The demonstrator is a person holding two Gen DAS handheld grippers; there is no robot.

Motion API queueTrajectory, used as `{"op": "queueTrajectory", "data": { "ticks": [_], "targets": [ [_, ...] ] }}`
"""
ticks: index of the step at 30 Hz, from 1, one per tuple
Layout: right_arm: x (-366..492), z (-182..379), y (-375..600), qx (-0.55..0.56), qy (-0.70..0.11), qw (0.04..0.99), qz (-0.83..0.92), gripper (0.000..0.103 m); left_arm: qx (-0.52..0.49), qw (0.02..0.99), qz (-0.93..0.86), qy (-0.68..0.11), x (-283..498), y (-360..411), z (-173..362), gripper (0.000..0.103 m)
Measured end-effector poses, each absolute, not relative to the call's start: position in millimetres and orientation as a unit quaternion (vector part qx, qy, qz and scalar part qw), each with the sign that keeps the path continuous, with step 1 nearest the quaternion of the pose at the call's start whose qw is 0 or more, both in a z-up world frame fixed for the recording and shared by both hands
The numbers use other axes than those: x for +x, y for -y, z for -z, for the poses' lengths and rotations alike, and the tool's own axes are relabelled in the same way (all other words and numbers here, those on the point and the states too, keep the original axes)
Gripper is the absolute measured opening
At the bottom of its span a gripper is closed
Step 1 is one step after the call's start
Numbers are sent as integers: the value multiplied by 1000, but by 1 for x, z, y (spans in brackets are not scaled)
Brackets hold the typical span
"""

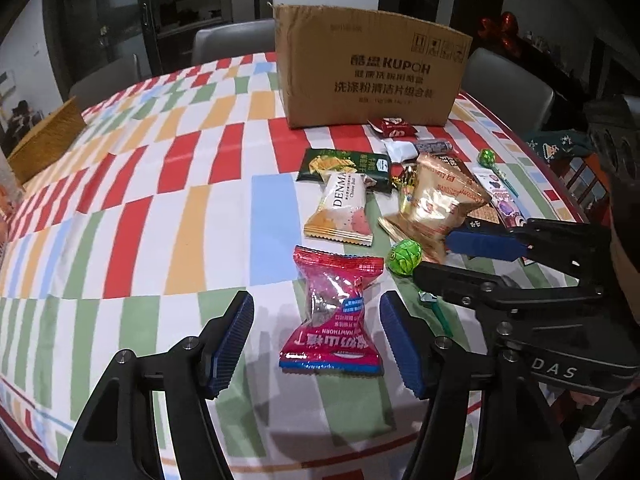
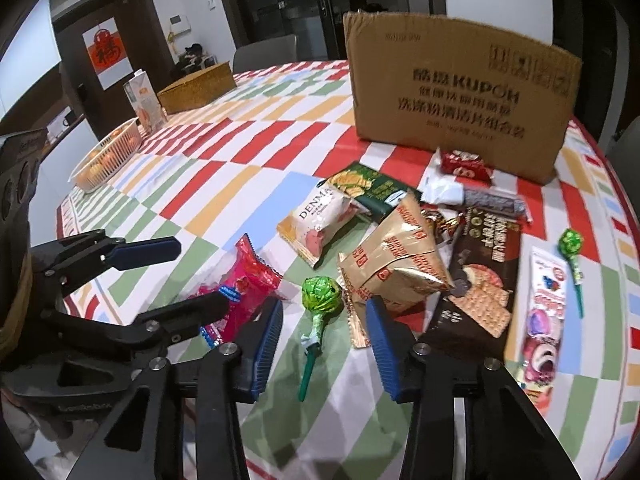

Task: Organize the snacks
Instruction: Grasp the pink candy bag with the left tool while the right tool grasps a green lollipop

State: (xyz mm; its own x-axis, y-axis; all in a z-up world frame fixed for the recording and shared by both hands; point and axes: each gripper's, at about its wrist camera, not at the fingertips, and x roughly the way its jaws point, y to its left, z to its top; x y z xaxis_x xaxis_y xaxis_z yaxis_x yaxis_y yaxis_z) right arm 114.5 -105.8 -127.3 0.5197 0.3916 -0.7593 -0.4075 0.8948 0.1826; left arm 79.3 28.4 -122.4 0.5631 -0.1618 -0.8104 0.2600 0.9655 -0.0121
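A red snack packet (image 1: 331,312) lies flat on the striped tablecloth (image 1: 160,208), framed by the half-open left gripper (image 1: 316,344), whose pads are kept clear of it. A green lollipop (image 2: 320,300) is straddled by the right gripper (image 2: 320,344), set narrower and not touching. More snacks are heaped beyond, before a cardboard box (image 1: 368,68).

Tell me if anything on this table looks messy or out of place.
Yes. The snacks lie in a loose heap in front of the cardboard box rather than in it, some overlapping: the gold packet rests partly on the brown biscuit pack. Nothing looks torn or spilled.
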Motion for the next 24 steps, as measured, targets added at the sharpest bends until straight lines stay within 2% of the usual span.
{"op": "queueTrajectory", "data": {
  "ticks": [7, 13, 16, 18, 24],
  "targets": [
    [129, 139, 100, -5, -453, 861, -231, 39, 47, 874, 120, -469, 93, -32, 135, 62],
    [138, 145, 98, 2, -457, 858, -235, 37, 26, 869, 121, -479, 100, -33, 141, 55],
    [141, 147, 95, 2, -458, 856, -237, 37, 21, 866, 123, -484, 101, -34, 142, 48],
    [144, 148, 93, 5, -461, 855, -239, 37, 16, 864, 124, -487, 102, -35, 144, 34],
    [140, 146, 89, 19, -468, 847, -251, 37, -10, 867, 114, -485, 99, -41, 145, 31]
  ]
}}
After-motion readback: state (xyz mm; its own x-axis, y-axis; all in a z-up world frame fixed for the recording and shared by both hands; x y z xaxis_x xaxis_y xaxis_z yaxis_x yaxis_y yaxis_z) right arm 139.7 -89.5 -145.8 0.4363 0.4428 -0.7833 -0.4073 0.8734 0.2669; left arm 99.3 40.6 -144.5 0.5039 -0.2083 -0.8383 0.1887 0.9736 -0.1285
